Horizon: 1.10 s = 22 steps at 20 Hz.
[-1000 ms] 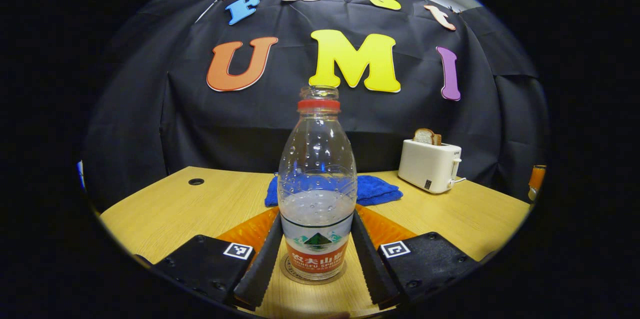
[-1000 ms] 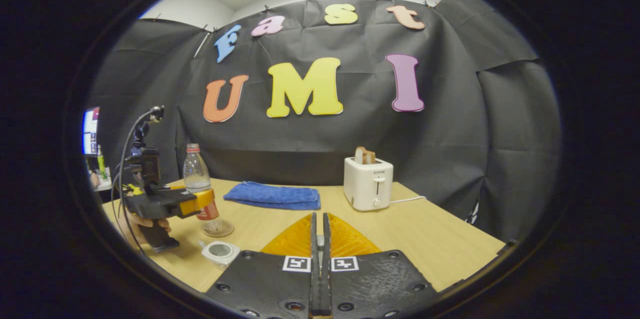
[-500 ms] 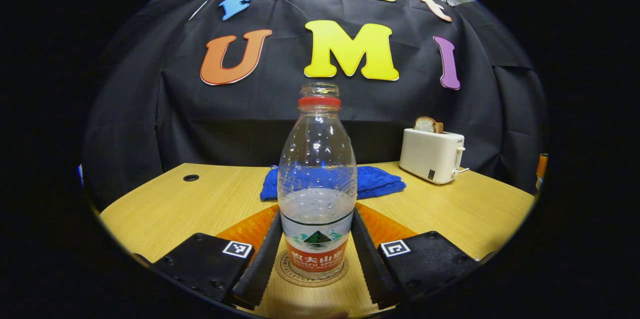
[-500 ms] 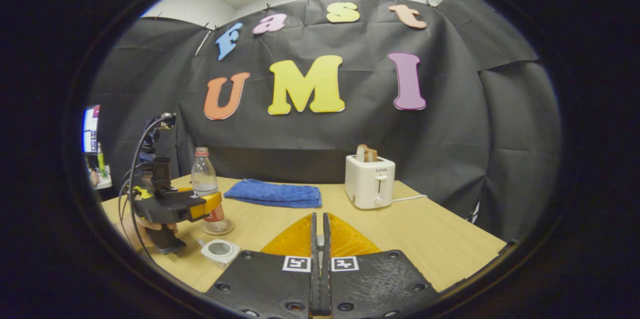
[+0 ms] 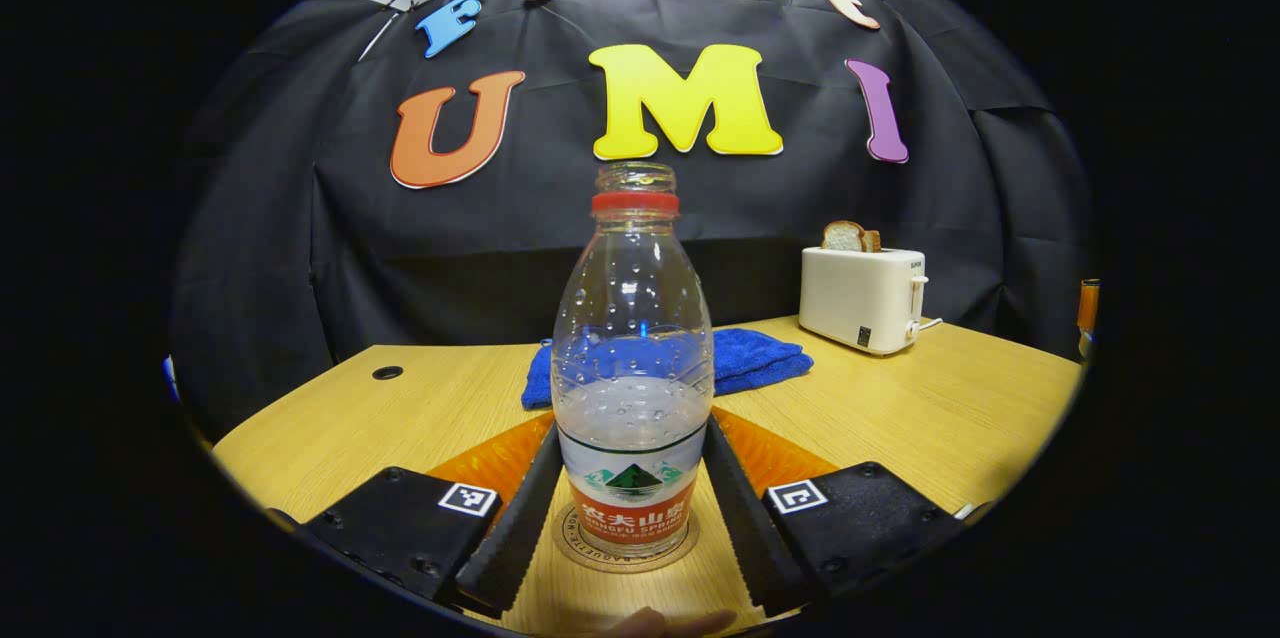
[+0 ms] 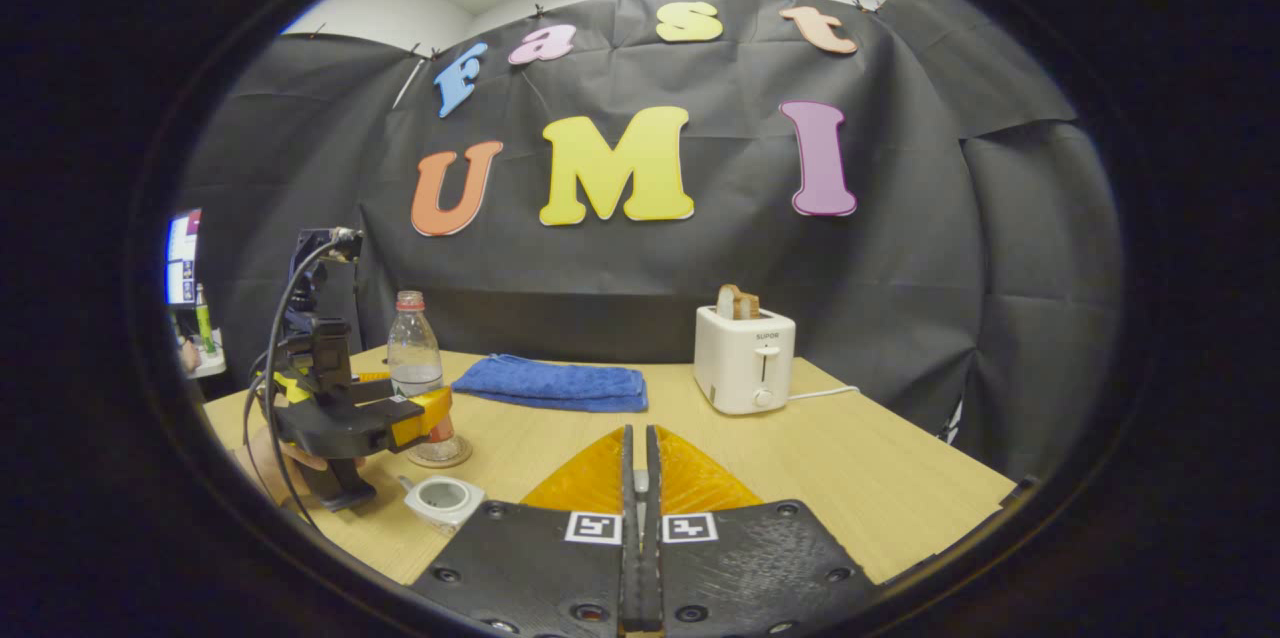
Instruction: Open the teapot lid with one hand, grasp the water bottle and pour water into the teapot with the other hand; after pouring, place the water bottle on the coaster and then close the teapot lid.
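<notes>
The clear water bottle (image 5: 632, 368), capless and partly filled, stands upright on the round coaster (image 5: 625, 565) on the wooden table. My left gripper (image 5: 632, 428) is shut on it, one finger lying against each side of the label. In the right gripper view the same bottle (image 6: 413, 358) and coaster (image 6: 440, 458) sit at the left, with the left gripper (image 6: 415, 413) and a hand (image 6: 300, 453) holding it. Beside them the small white teapot (image 6: 443, 498) stands with its top uncovered. My right gripper (image 6: 636, 433) is shut, a pale bit of the lid pinched in its narrow gap; the remainder is hidden.
A folded blue towel (image 6: 550, 383) lies at the back of the table (image 6: 850, 458). A white toaster (image 6: 745, 363) with bread in it stands at the back right, its cord trailing right. A cable hole (image 5: 387, 372) is at the table's far left.
The bottle has come down onto the coaster and stands there. The left gripper's fingers have spread a little. The right gripper has stayed shut and almost still.
</notes>
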Each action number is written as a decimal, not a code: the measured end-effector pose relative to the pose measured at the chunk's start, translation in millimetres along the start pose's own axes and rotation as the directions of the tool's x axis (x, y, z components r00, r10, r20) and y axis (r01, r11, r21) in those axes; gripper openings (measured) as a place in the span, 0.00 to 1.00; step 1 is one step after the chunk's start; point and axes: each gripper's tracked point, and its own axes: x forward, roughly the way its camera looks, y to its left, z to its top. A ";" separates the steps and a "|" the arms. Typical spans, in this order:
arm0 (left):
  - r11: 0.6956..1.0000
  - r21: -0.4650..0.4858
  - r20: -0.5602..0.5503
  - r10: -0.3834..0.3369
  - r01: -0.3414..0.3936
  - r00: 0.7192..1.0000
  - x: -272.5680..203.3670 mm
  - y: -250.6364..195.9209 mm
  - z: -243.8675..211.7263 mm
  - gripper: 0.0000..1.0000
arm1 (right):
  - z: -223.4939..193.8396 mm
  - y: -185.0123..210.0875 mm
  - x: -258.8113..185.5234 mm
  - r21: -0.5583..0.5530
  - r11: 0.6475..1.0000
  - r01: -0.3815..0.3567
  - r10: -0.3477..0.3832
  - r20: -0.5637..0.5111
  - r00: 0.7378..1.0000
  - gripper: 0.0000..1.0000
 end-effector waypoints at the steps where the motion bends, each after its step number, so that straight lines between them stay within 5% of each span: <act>1: 1.000 0.008 0.000 0.010 -0.010 1.000 -1.3 1.8 0.7 0.87 | 0.4 0.3 -0.1 0.000 1.000 -0.001 0.001 0.000 1.000 0.00; 13: 1.000 -0.001 0.042 0.009 -0.009 0.999 -40.1 -8.5 16.4 0.98 | 9.5 23.5 -18.4 -0.021 0.999 -0.032 0.032 0.024 0.999 0.00; 22: 0.993 -0.018 0.044 0.115 -0.115 0.992 -109.6 14.0 14.4 0.97 | 18.5 57.4 -30.7 -0.039 0.994 -0.106 0.108 0.065 0.992 0.00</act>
